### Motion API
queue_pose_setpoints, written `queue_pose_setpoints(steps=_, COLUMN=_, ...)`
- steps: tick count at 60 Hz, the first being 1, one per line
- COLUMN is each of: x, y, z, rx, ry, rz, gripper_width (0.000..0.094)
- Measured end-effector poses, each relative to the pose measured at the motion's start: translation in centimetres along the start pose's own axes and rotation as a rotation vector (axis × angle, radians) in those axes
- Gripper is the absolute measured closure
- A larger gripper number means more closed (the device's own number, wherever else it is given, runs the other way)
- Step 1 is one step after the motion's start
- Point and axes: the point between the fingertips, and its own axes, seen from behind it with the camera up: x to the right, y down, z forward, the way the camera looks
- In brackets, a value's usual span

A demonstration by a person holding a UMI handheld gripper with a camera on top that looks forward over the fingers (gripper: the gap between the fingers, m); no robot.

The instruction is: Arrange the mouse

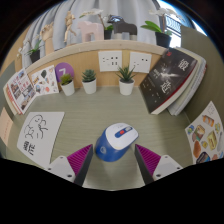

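Observation:
A blue and white mouse (114, 140) with a red mark on top sits between my gripper's (115, 152) fingertips, turned slightly to the left. Both magenta pads, the left (80, 158) and the right (150, 157), touch its sides, so the fingers are shut on it. It is just above or on the beige desk (150, 118); I cannot tell which. A white mat with black doodles (40, 135) lies on the desk to the left of the fingers.
Three small potted plants (90, 80) stand along the back wall, with a purple ball (63, 71) beside them. An open book (168, 82) leans at the right. Printed cards (205, 135) lie at the right, magazines (25, 88) at the left.

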Motion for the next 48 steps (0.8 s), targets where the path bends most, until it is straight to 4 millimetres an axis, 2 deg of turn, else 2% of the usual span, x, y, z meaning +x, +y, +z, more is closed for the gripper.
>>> queue_pose_setpoints(steps=9, x=-1.4, y=-2.5, z=2.4, rx=-0.017, ry=-0.051, rz=-0.027, gripper_width=0.0086)
queue_pose_setpoints(steps=19, x=-3.1, y=-3.9, z=4.2, rx=-0.04, ry=-0.083, rz=-0.055, gripper_width=0.0106)
queue_pose_setpoints(steps=27, x=-2.6, y=-4.5, z=5.0, rx=-0.041, ry=-0.053, rz=-0.067, gripper_width=0.027)
queue_pose_setpoints(steps=30, x=-2.4, y=-4.6, z=5.1, rx=-0.042, ry=-0.044, rz=-0.061, gripper_width=0.0361)
queue_pose_setpoints(steps=31, x=-2.4, y=-4.6, z=5.1, rx=-0.041, ry=-0.042, rz=-0.058, gripper_width=0.0419)
queue_pose_setpoints(steps=48, x=-2.1, y=-4.6, z=5.3, rx=-0.079, ry=-0.001, rz=-0.032, gripper_width=0.0548)
